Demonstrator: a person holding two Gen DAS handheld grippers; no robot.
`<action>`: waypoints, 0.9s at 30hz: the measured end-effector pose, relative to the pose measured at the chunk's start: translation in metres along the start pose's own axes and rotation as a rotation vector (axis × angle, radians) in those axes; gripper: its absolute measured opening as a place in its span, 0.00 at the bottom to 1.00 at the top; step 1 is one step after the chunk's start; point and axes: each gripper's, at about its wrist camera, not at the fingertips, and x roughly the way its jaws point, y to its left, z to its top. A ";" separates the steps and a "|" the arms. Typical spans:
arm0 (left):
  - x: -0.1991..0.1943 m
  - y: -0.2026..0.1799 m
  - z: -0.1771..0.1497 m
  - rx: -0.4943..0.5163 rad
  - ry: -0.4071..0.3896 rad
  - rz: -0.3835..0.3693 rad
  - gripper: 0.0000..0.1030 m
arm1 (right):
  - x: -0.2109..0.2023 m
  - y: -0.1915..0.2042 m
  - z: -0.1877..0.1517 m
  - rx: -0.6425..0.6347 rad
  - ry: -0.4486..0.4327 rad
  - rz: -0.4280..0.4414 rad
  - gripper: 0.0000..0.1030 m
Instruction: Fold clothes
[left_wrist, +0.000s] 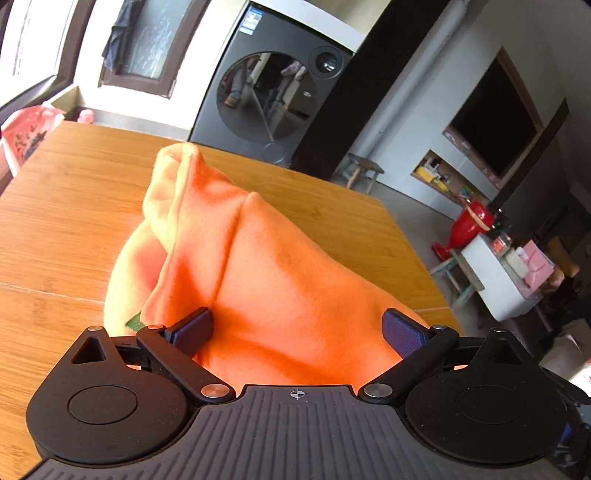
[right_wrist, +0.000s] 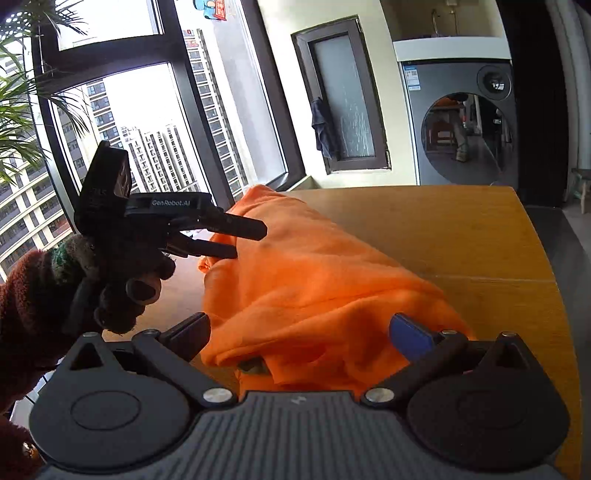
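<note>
Bare table (left_wrist: 74, 206) either side of the heaped orange garment (left_wrist: 258, 266).

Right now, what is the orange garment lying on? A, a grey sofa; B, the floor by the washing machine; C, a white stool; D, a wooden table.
D: in both wrist views the orange garment is heaped on the wooden table, whose grain shows bare around it; the washing machine stands well behind the table's far edge.

Both tongs gape wide, left tongs (left_wrist: 295, 334) and right tongs (right_wrist: 300, 338), pitched downward, a gloved hand (right_wrist: 110, 291) gripping the left.
</note>
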 end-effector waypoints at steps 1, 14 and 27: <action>-0.008 -0.001 0.001 -0.014 -0.016 -0.012 0.98 | -0.009 -0.004 0.004 -0.016 -0.033 -0.033 1.00; 0.006 -0.047 -0.042 0.039 0.129 -0.247 0.98 | 0.049 -0.023 -0.034 -0.237 0.130 -0.441 1.00; -0.025 -0.051 0.007 0.166 -0.046 -0.208 0.98 | 0.009 0.032 -0.008 -0.248 0.044 -0.049 1.00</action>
